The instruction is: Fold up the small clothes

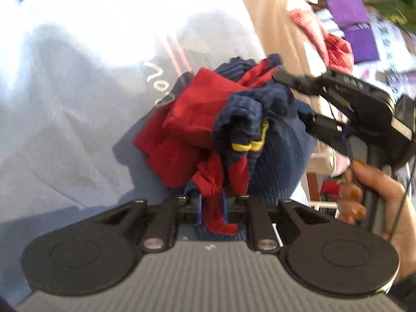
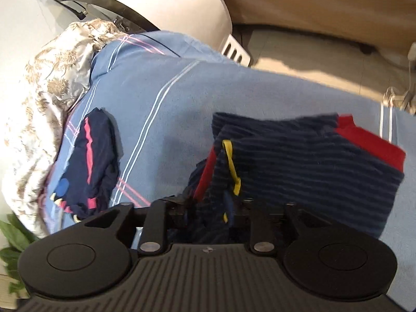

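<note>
A small navy striped garment with red panels and a yellow loop hangs bunched above the light blue bedsheet. My left gripper is shut on its red and navy edge. My right gripper comes in from the right in the left wrist view, shut on the navy cloth. In the right wrist view the same garment spreads wide, and the right gripper pinches its edge near the yellow loop.
A second navy garment with pink stripes lies on the sheet to the left. A patterned cream quilt is bunched at the far left. A white appliance stands behind the bed. Red clothes and purple items lie off the bed.
</note>
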